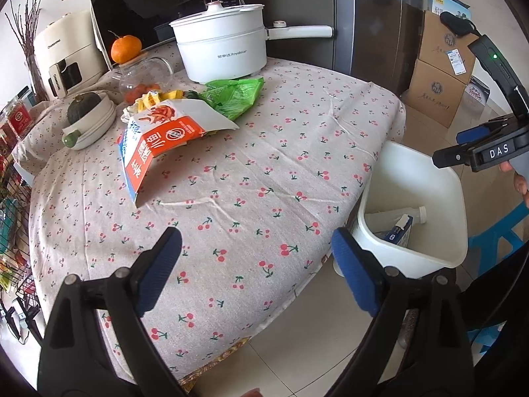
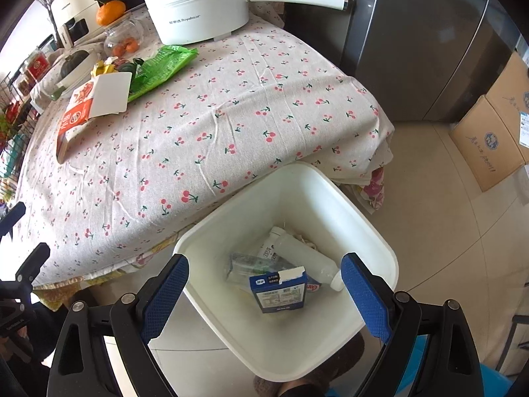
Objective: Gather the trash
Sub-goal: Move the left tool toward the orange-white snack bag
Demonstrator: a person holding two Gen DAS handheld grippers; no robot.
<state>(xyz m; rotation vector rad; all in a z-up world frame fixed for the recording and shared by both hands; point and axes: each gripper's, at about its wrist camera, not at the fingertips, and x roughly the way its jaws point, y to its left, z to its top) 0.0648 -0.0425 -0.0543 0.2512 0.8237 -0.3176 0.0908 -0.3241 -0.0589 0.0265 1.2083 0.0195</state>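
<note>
An orange and white carton lies on the cherry-print tablecloth at the far left, next to a green plastic bag and a yellow wrapper. They also show in the right wrist view: carton, bag. A white bin stands on the floor by the table's corner, holding a blue box, a white bottle and a clear package. My left gripper is open and empty over the table's near edge. My right gripper is open and empty above the bin.
A white electric pot with a long handle, a glass jar topped by an orange, a bowl with a squash and a microwave stand at the back. Cardboard boxes and a grey fridge are to the right.
</note>
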